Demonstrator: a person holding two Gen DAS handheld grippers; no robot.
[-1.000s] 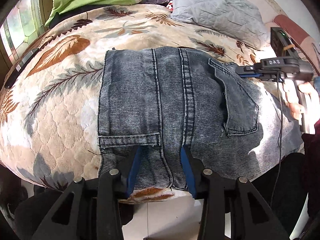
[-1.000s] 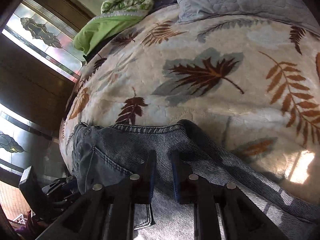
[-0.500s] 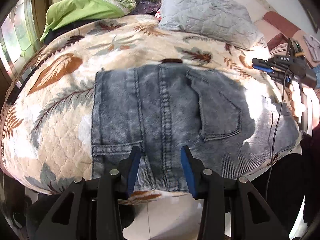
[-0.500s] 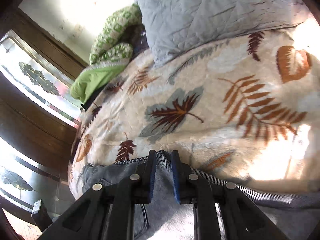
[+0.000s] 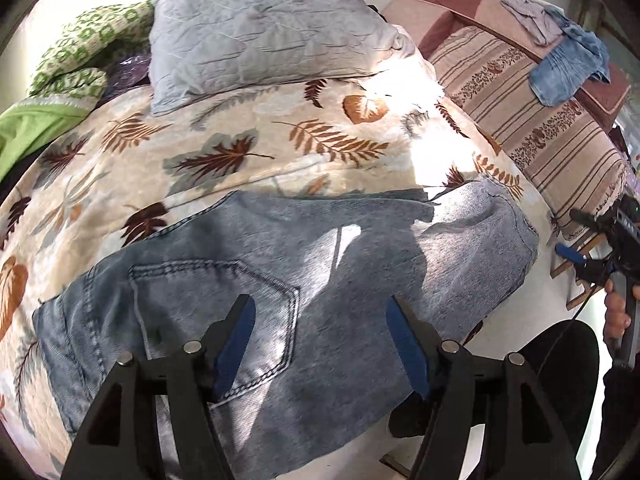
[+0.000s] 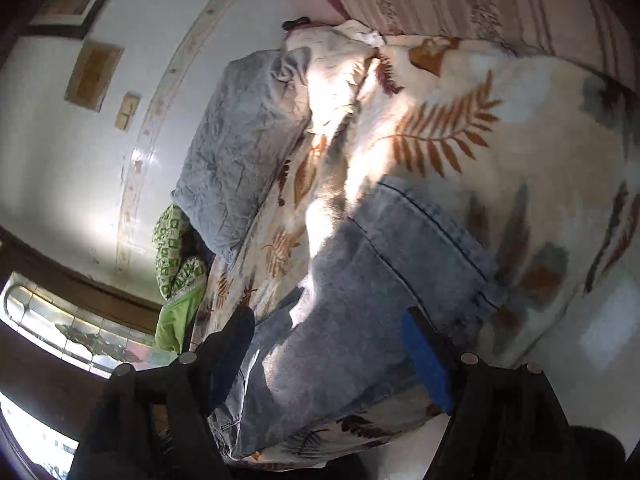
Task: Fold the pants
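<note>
Pants (image 5: 288,280) lie folded on the leaf-print blanket (image 5: 248,136), running along the near edge of the bed with a back pocket (image 5: 216,312) facing up, and the left gripper (image 5: 320,320) hovers right over them, its blue-padded jaws spreading apart with nothing pinched between them, only denim showing below the gap. Over on the far right of the left wrist view, the right gripper (image 5: 576,236) is out past the end of the pants, off the bed's edge, gripped by a hand (image 5: 618,312); in its own blurred, rolled view its jaws (image 6: 328,344) are likewise opening wide, the denim seen beyond them but no pad pressing on it. Moving outward, sunlight falls across the blanket and the right half of the pants. A grey quilted pillow (image 5: 260,36) sits at the head of the bed, a green patterned bundle (image 5: 76,48) beside it. Beyond the bed stands a striped sofa (image 5: 532,108) with blue clothes (image 5: 568,64) draped on its back.
</note>
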